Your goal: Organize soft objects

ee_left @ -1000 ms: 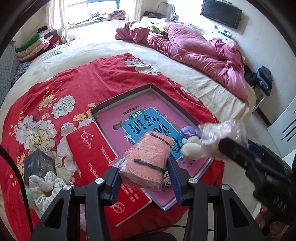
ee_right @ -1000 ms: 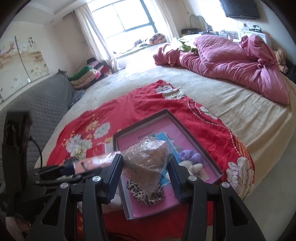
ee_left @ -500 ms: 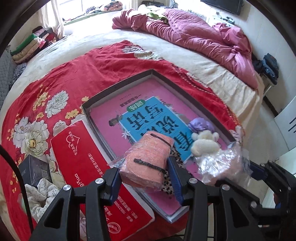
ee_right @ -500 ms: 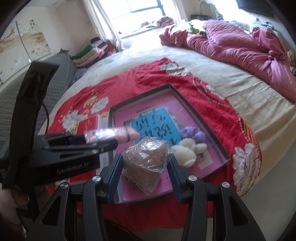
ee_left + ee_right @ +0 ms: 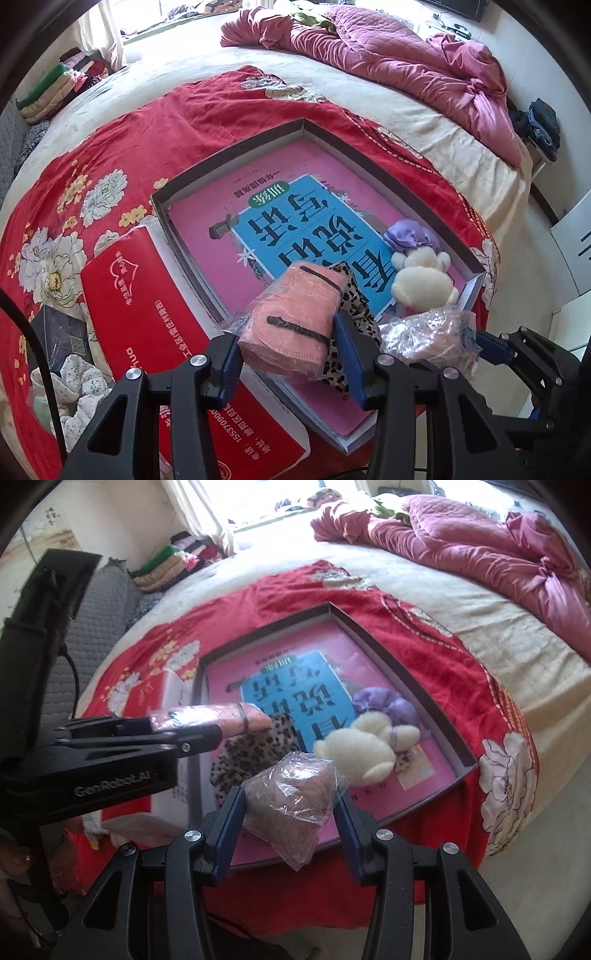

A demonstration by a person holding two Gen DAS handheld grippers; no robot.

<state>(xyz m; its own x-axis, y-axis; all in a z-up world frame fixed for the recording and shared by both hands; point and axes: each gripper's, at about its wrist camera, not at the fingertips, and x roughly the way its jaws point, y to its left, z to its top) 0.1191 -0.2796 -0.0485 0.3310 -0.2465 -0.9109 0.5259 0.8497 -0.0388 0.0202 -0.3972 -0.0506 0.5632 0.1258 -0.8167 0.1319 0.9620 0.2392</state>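
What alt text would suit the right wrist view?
The right hand-held gripper grips a clear bag of brown fabric above a shallow tray holding a cream plush toy, on a red floral bedspread.

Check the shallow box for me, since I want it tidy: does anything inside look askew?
Yes: the leopard-print cloth lies crumpled at the box near edge, seemingly spilling over its rim, not flat inside.

Both grippers tilted steeply downward, side by side.
The left hand-held gripper [image 5: 291,354] and right hand-held gripper [image 5: 291,812] each had jaws clamped on something.
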